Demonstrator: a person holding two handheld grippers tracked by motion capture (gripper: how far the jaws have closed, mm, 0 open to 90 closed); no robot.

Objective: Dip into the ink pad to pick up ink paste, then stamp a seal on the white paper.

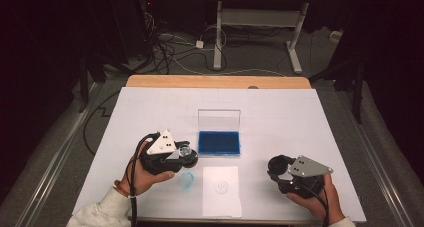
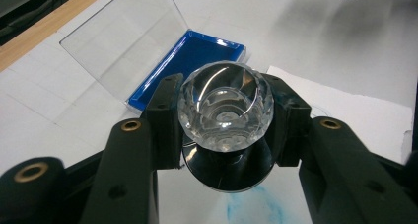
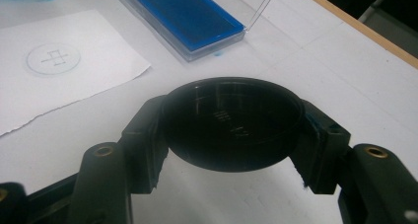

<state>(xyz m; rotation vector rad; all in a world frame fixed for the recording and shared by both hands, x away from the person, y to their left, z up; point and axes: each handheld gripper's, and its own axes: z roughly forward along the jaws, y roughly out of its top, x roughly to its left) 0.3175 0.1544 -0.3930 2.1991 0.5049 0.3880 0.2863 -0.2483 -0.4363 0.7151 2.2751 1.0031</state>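
Observation:
My left gripper [image 1: 185, 156] [image 2: 226, 135] is shut on a stamp [image 2: 226, 110] with a faceted clear knob and a round black base. It holds the stamp [image 1: 186, 150] above the table, just left of the blue ink pad [image 1: 219, 143] [image 2: 197, 56]. My right gripper [image 1: 276, 168] [image 3: 232, 137] is shut on a round black cap [image 3: 231, 123], open side up, at the front right. The ink pad [image 3: 182, 14] lies in a clear case whose lid [image 1: 219, 119] stands up behind it. A white paper [image 1: 221, 189] [image 3: 64, 81] in front bears a faint round mark [image 3: 53, 58].
A blue ink smudge [image 1: 186, 181] [image 2: 256, 209] marks the white table cover under the left gripper. The wooden table edge [image 1: 215, 81] runs along the back. Beyond it are a desk frame [image 1: 260, 32] and cables on the floor.

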